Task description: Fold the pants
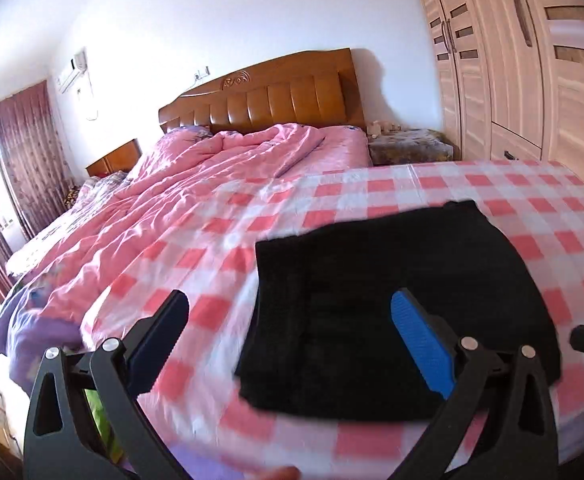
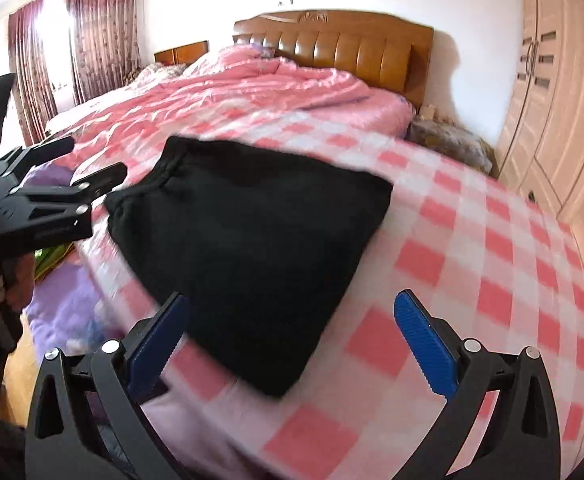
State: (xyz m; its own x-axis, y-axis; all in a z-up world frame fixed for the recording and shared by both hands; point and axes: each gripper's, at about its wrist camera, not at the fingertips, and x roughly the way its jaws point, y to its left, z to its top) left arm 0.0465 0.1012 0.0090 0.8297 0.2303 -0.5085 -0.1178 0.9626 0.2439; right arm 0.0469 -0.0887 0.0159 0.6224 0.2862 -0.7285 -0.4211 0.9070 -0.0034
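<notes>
Folded black fabric pants [image 2: 248, 236] lie flat on pink-and-white checked bed sheet [image 2: 471, 240], near bed's foot edge. Left claw [image 1: 292, 340] w/ jaws wide apart, empty, above pants. Right claw [image 2: 292, 340] likewise spread, holding nothing.

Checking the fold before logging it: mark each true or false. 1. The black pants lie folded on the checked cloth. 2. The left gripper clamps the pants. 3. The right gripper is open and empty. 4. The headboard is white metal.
1. True: the black pants lie folded on the checked cloth.
2. False: the left gripper is open, gripping nothing.
3. True: the right gripper is open and empty.
4. False: the headboard is brown wood.
</notes>
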